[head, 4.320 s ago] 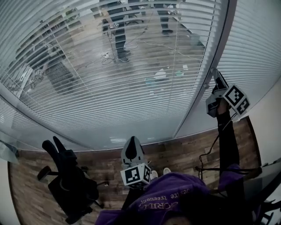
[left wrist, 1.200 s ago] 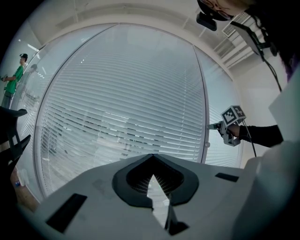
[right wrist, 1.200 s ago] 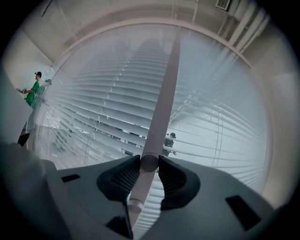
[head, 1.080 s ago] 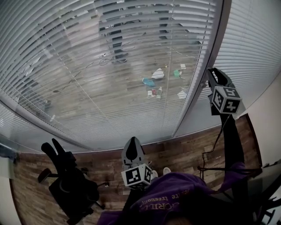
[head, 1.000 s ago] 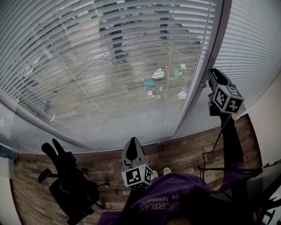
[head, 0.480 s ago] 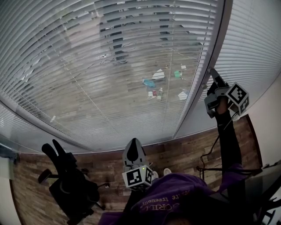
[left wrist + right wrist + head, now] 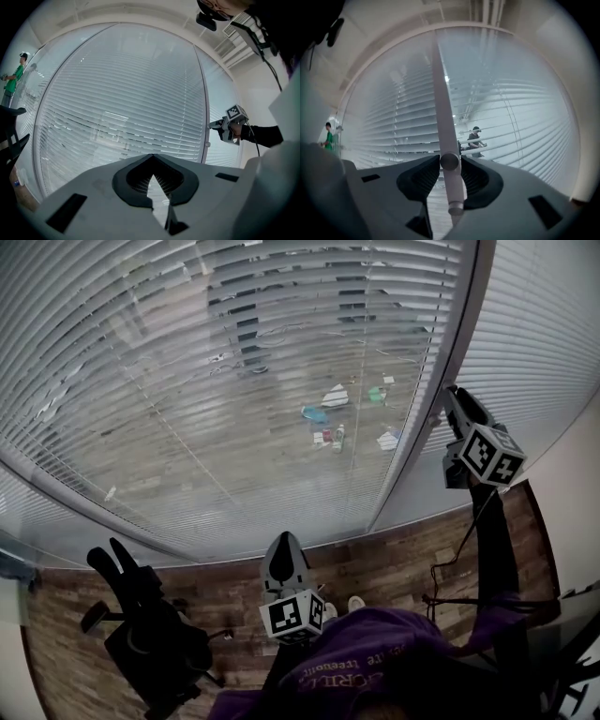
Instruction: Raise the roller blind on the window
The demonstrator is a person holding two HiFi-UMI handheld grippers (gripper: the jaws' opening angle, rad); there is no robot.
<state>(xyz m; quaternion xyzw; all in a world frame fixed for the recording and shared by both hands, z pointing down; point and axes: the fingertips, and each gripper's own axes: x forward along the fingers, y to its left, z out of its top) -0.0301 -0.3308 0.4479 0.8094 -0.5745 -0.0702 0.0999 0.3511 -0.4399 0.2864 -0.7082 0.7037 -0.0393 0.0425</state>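
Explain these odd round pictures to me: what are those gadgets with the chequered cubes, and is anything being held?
There is no robot here. A person holds a hand tool with two fingers in each hand, and the patterned cubes are part of those tools. The head view comes from a camera on the person's head, looking down at a slatted blind on a window, a wooden floor and a black office chair. The other two pictures come from cameras riding on each tool, looking along its fingers. The right gripper is closed on a thin white wand that hangs by the blind. The left gripper is closed and empty, held low in front of the person.
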